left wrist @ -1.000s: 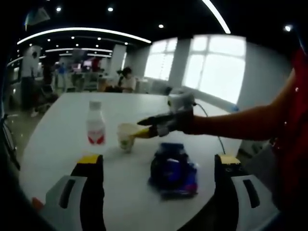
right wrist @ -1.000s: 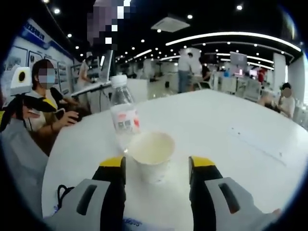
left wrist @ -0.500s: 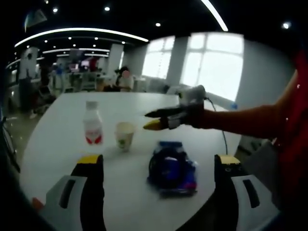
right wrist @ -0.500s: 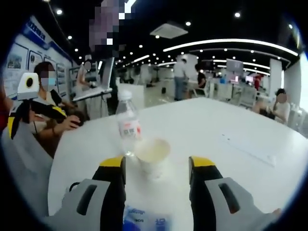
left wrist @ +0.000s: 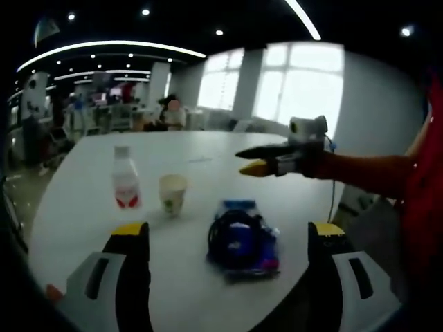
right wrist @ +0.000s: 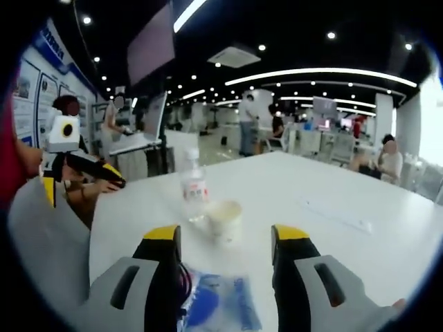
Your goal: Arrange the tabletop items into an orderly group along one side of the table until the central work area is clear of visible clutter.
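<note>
While upright, cup (left wrist: 172, 193) stands beside bottle (left wrist: 124, 185), contents unclear.

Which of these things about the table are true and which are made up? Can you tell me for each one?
1. The paper cup stands upright beside the plastic bottle. True.
2. The bottle is lying on its side. False: it stands upright with its cap on top.
3. The right gripper is holding the cup. False: it hangs in the air away from the cup, with nothing in it.
4. A blue packet lies on the white table, nearer the left gripper than the cup is. True.
5. The left gripper's jaws are squeezed shut. False: they stand wide apart, empty.
</note>
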